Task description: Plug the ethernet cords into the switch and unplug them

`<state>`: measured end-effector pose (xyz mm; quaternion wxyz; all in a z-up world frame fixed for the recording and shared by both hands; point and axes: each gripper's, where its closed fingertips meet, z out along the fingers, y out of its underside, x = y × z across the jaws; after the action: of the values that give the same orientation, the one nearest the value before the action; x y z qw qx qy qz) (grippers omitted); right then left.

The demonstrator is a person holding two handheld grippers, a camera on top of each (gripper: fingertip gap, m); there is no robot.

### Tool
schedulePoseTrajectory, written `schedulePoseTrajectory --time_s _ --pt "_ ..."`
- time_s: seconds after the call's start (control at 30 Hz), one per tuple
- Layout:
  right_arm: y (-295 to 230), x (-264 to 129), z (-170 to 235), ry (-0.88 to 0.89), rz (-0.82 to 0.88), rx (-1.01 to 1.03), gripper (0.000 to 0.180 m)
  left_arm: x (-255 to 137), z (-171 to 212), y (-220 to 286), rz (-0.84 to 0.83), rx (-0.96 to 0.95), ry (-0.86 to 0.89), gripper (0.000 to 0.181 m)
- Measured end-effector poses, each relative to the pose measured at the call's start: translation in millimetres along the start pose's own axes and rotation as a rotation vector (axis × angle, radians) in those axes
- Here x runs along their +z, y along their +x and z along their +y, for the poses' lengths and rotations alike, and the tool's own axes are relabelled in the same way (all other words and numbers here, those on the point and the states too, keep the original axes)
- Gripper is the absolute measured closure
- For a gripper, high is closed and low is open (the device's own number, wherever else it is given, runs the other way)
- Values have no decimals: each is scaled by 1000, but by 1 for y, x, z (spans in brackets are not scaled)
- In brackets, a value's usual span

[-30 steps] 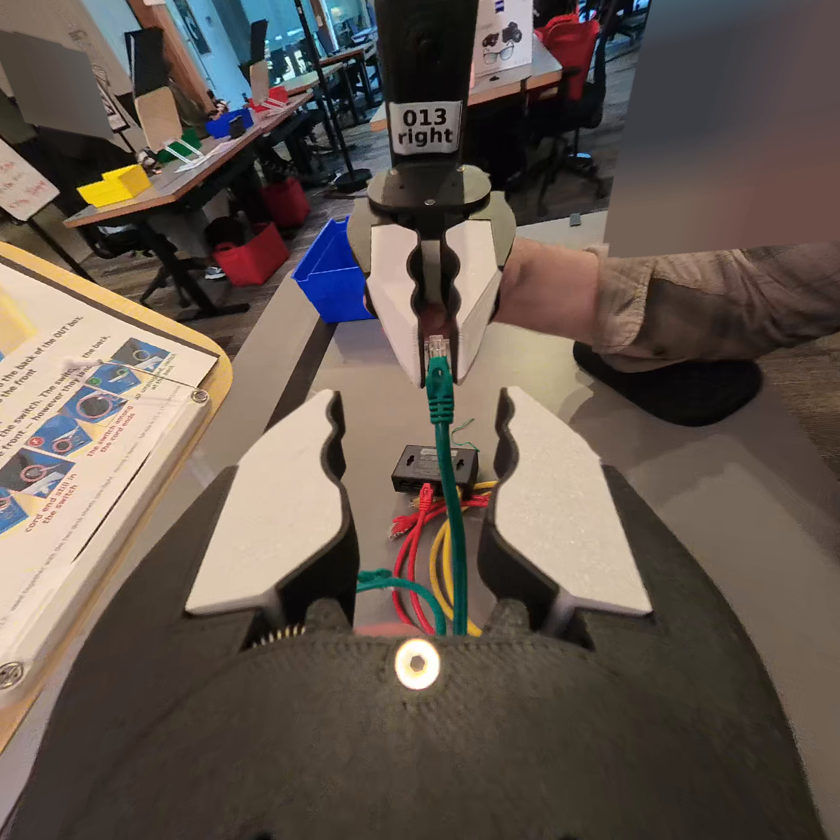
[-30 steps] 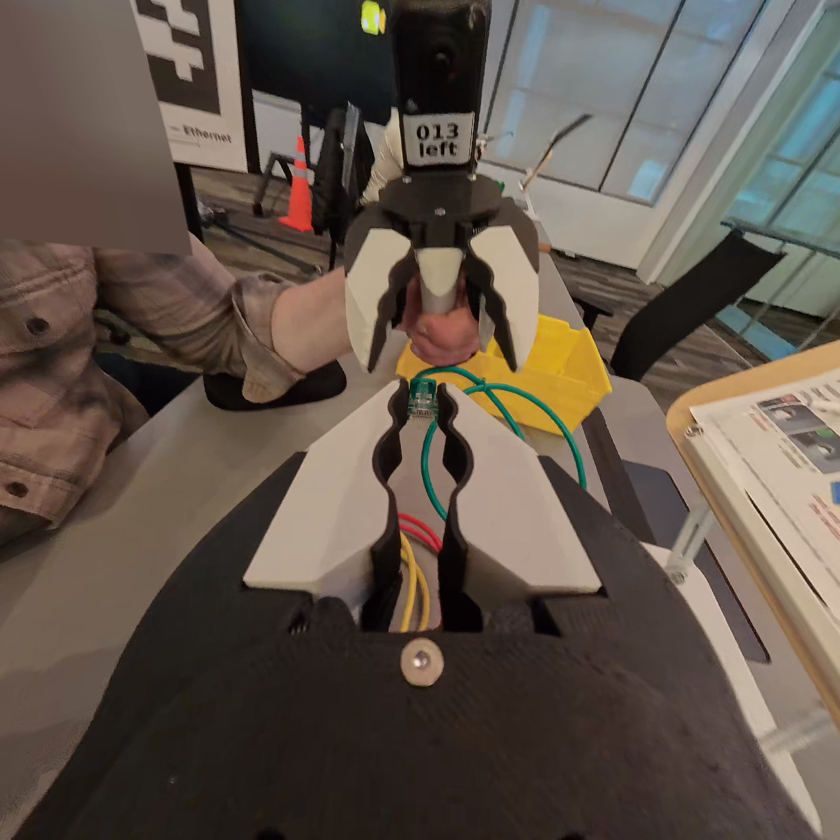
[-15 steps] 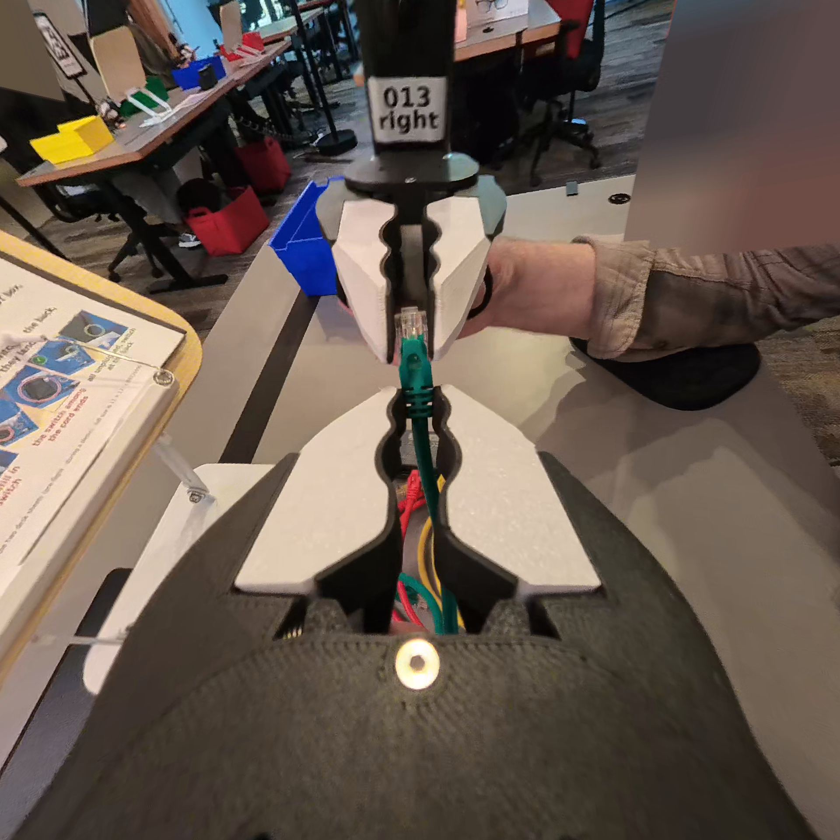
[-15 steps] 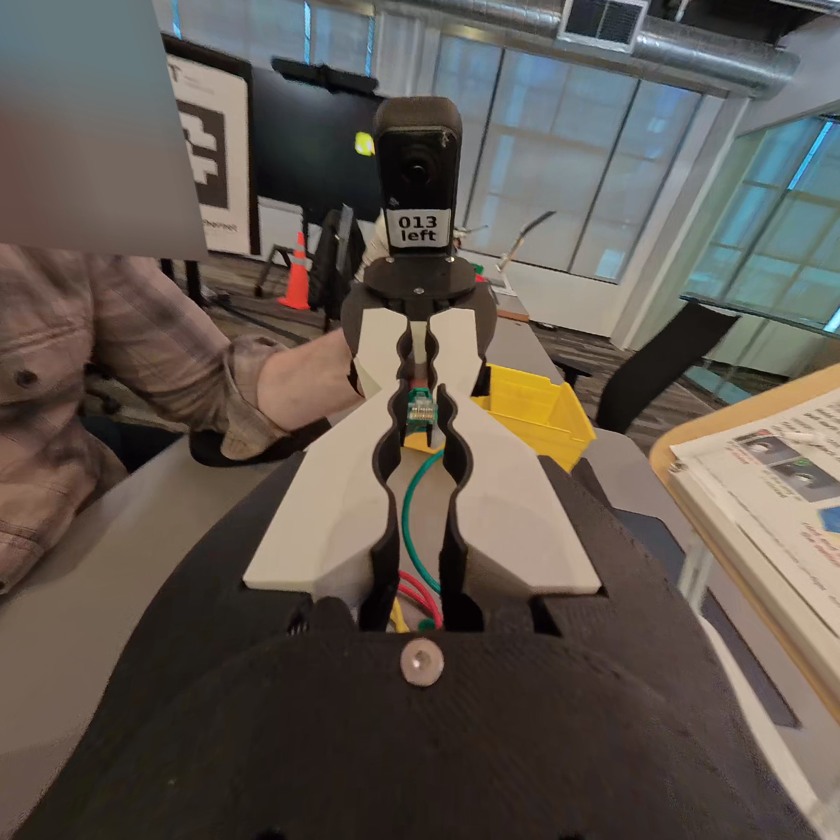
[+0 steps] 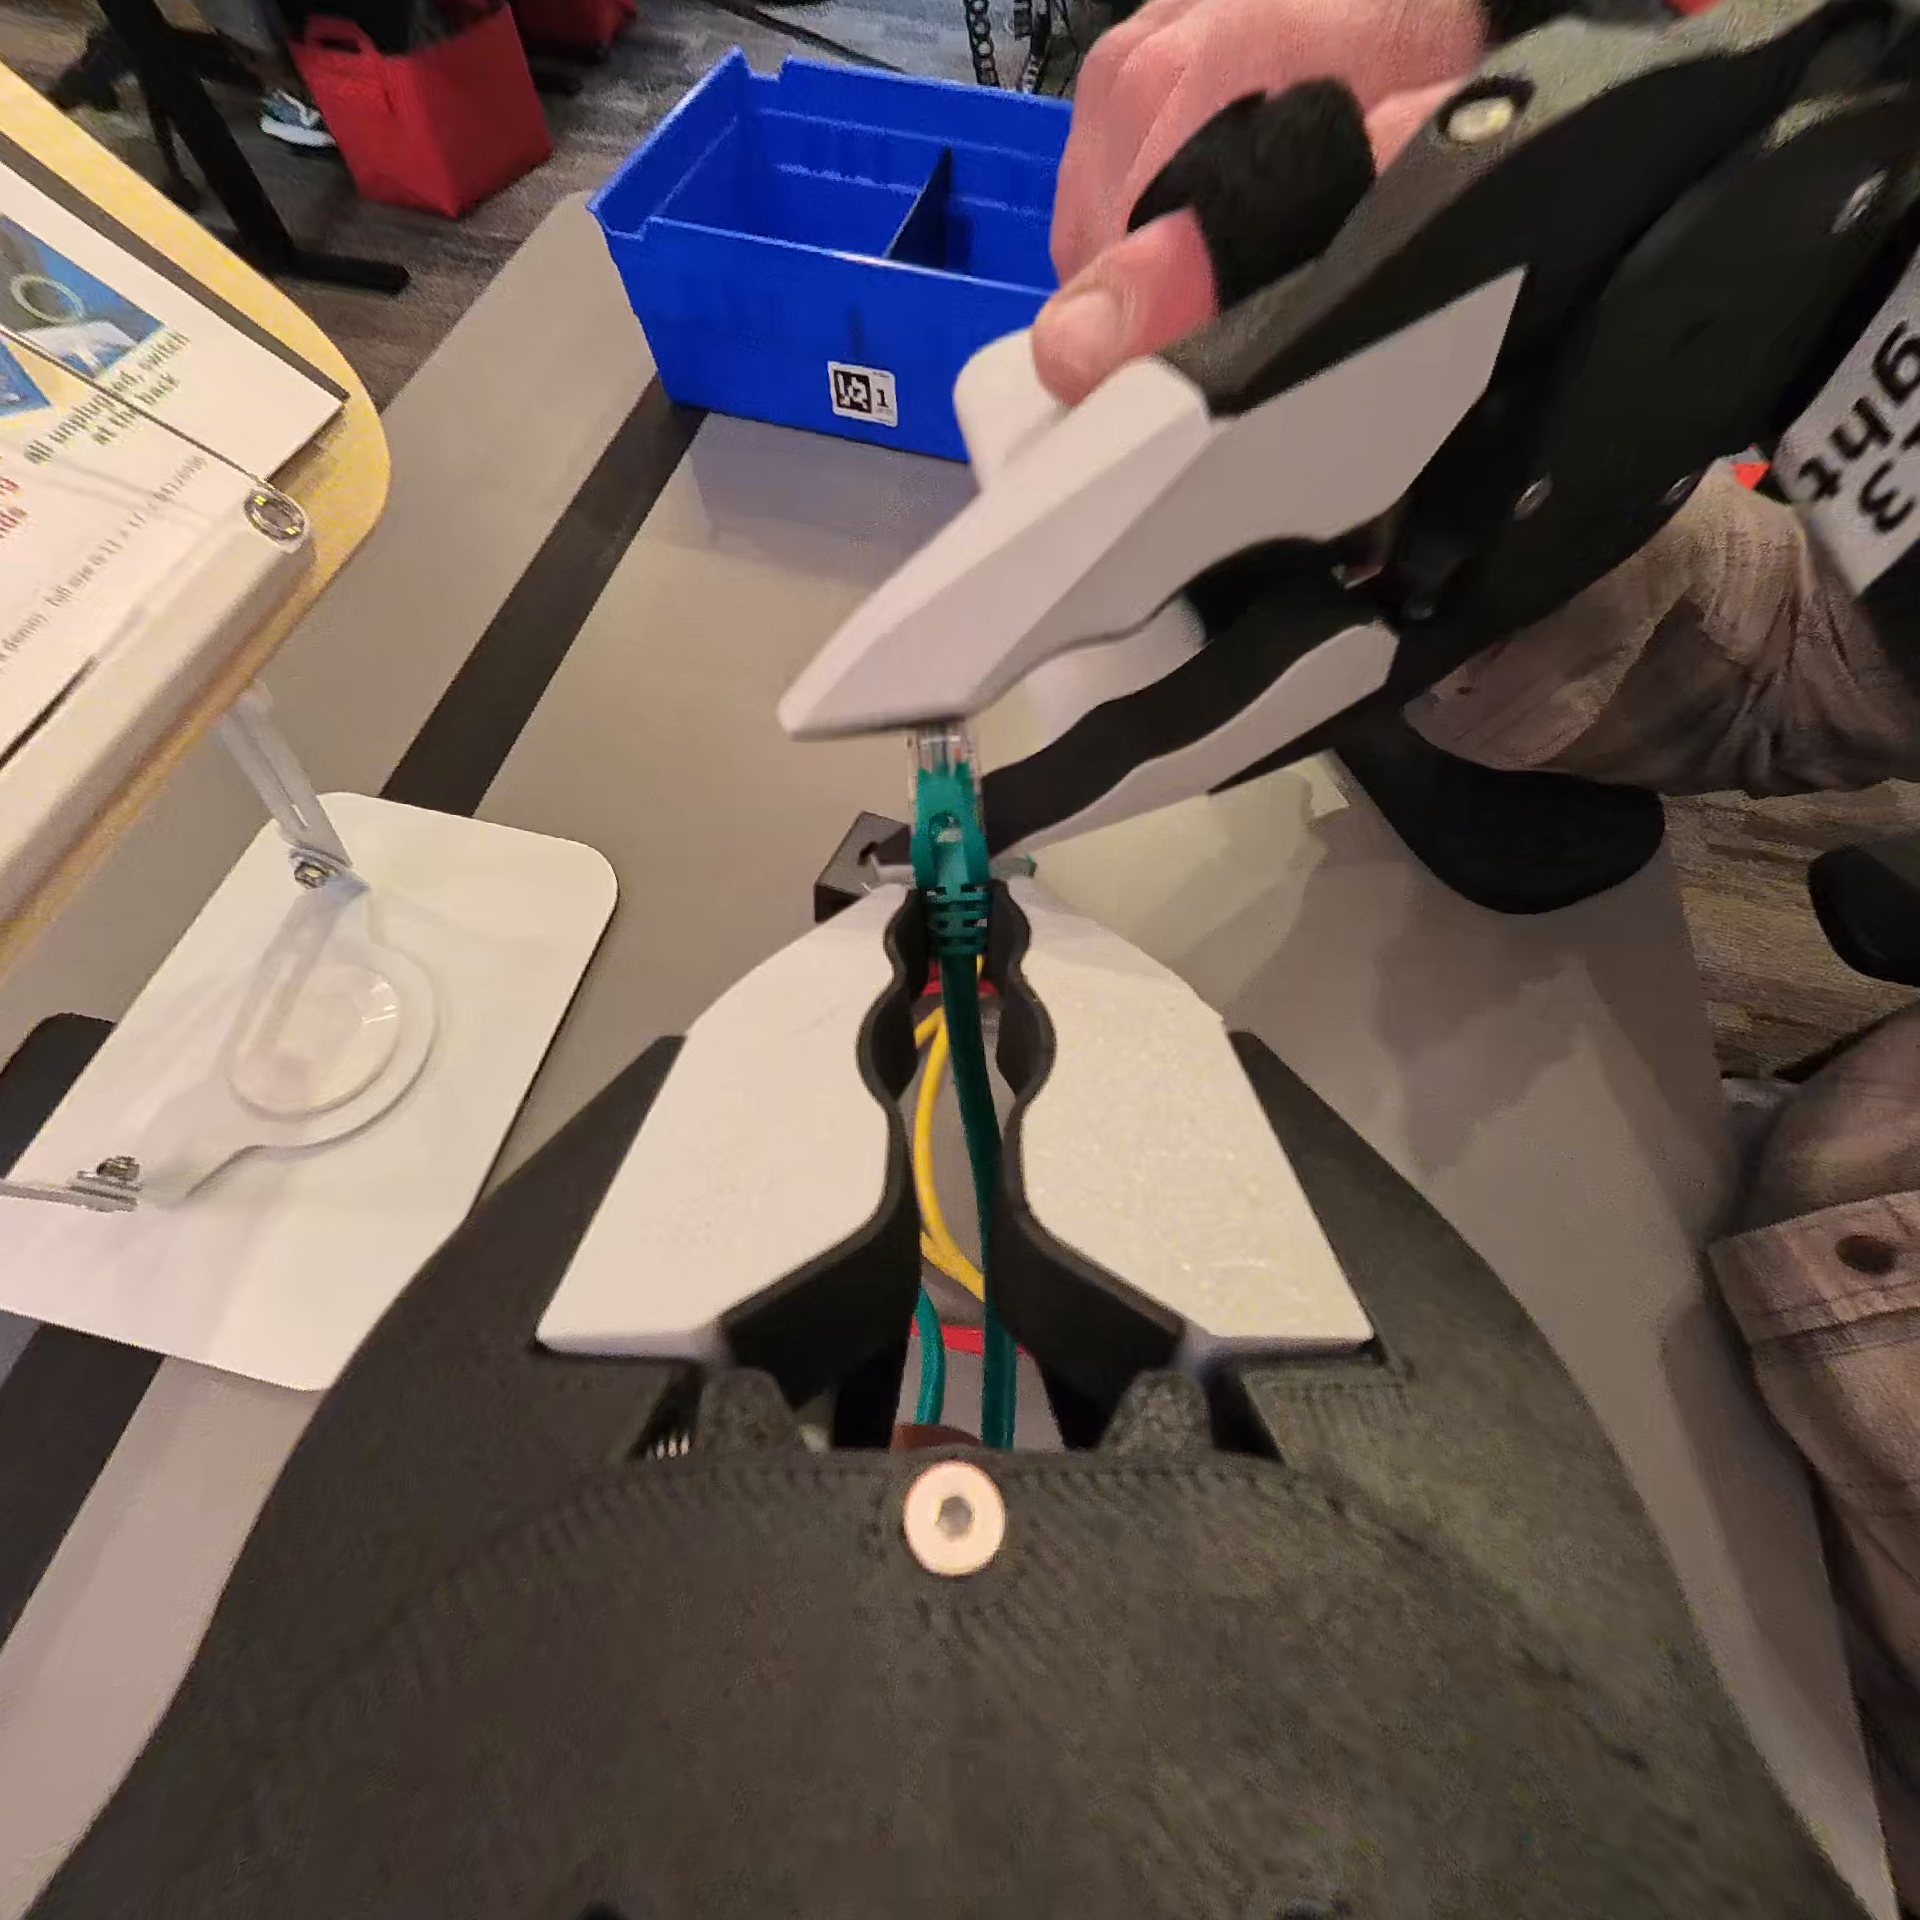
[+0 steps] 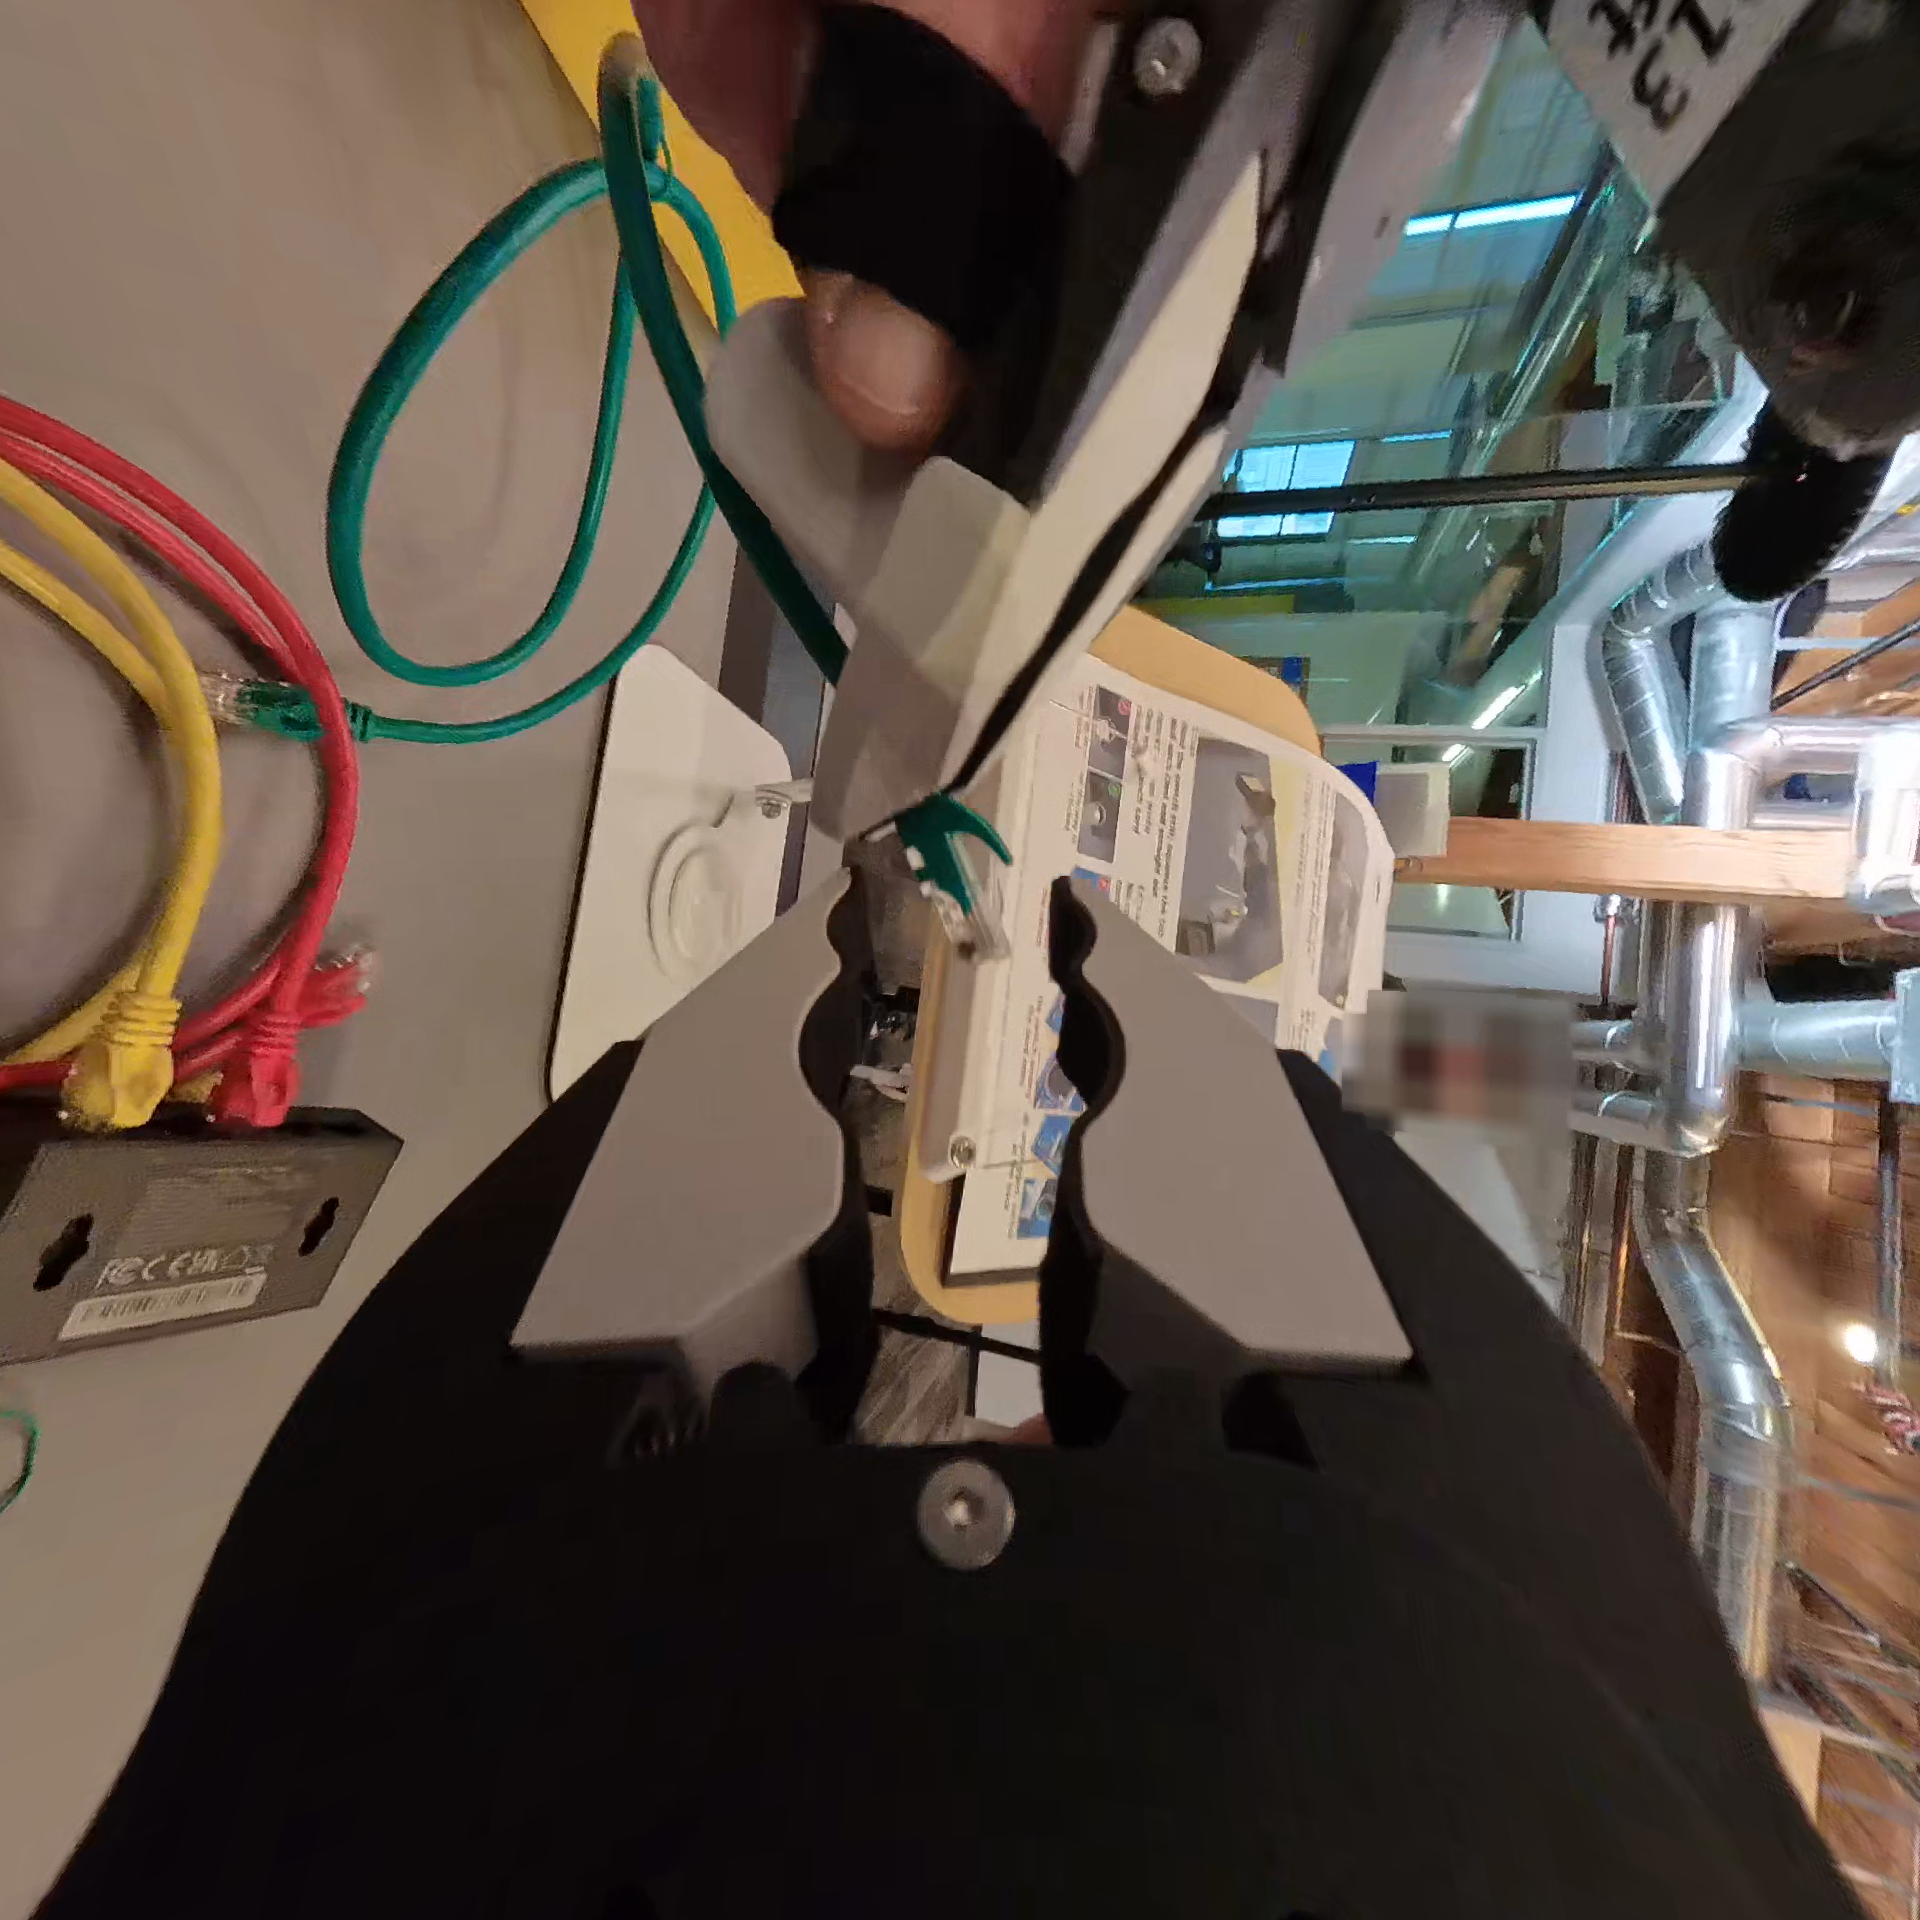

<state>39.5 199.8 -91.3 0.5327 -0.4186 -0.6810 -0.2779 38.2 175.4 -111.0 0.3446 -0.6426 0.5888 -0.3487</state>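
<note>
While the left gripper (image 5: 951, 925) stays clamped on the ribbed boot of the green cord (image 5: 982, 1091), its clear plug (image 5: 940, 753) pokes out at twelve o'clock, probably for regripping; the right gripper (image 6: 951, 914) hangs parted around it, touching nothing. At nine o'clock in the right wrist view, the matte black switch (image 6: 177, 1226) holds red and yellow cords.
</note>
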Motion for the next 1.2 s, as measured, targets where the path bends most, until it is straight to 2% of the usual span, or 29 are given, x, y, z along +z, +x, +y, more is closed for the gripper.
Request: schedulePoseTrajectory --time_s 0.13,0.37,0.47,0.57,0.67,0.73,0.8,0.87,0.9,0.97,1.03,1.1,1.2 --pt "-2 6 0 -8 24 -23 166 2 3 0 20 -38 -7 170" --pt "1 9 3 22 42 87 168 -2 -5 -5 21 -40 61 169" --pt "4 11 11 31 52 162 168 -11 -14 -5 1 -13 108 149" --pt "9 9 15 63 76 223 169 -36 -26 -10 -38 15 189 132" --pt "18 6 21 75 115 271 169 -82 -41 -17 -69 9 323 130" --pt "26 3 30 62 157 314 169 -113 -35 -21 -96 11 339 137" --pt "33 1 39 44 190 346 169 -125 -23 10 73 46 287 149" --pt "36 1 43 33 211 366 169 -113 -9 48 191 148 156 150" --pt "37 1 45 24 221 373 169 -98 -5 62 230 187 96 144" --pt "38 1 46 23 236 388 169 -57 -6 79 293 182 19 132" --pt "40 1 47 14 249 395 169 -14 -13 79 303 110 13 117" --pt "43 -2 45 27 255 404 169 18 -20 59 262 -10 57 106" --pt "47 -7 42 48 263 413 169 28 -51 31 263 -200 367 98"
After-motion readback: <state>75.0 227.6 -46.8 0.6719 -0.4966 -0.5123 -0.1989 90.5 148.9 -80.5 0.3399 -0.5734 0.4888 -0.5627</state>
